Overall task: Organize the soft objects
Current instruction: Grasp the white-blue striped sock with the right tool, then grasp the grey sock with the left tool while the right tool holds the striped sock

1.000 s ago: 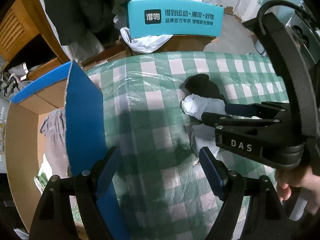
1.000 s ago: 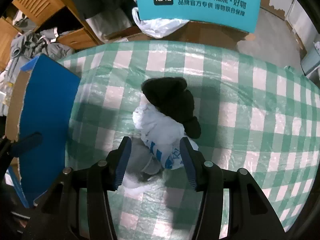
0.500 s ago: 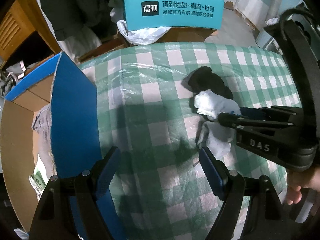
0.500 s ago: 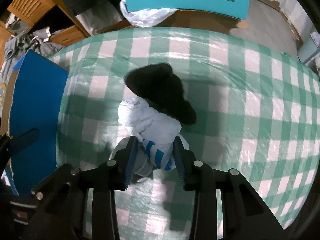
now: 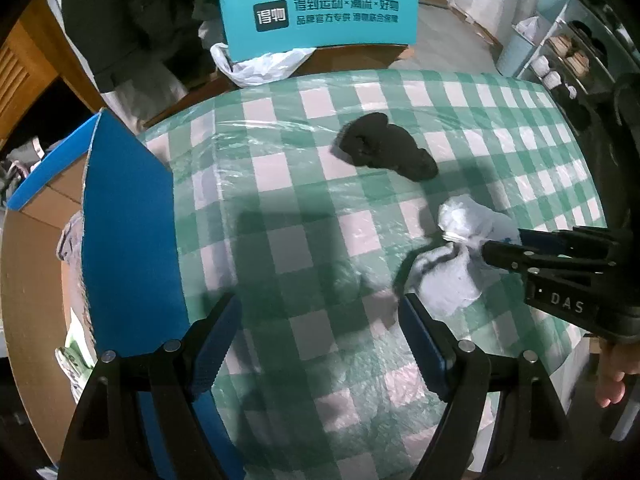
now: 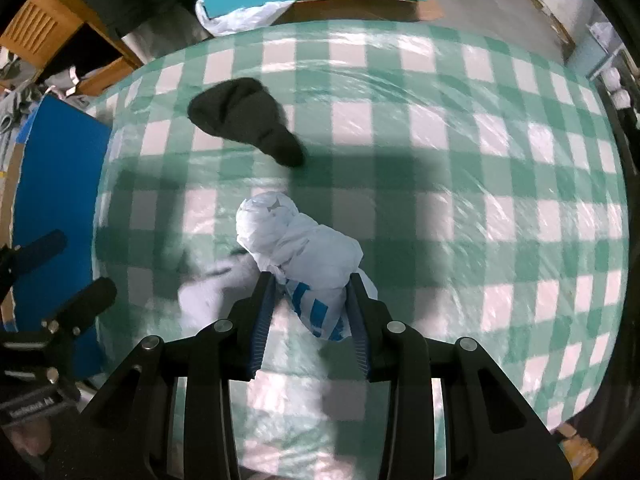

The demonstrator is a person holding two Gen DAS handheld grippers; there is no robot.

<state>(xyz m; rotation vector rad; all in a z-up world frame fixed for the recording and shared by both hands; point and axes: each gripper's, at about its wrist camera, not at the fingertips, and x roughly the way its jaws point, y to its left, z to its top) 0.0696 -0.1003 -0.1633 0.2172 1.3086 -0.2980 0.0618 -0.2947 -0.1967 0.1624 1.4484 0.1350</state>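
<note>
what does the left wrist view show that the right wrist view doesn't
Only the left wrist view: the left gripper open over bare cloth, and the inside of the cardboard box with clothes in it. Only the right wrist view: the blue stripes on the white rolled sock between the right gripper fingers. Both: black sock, grey sock, checked tablecloth, teal box.
</note>
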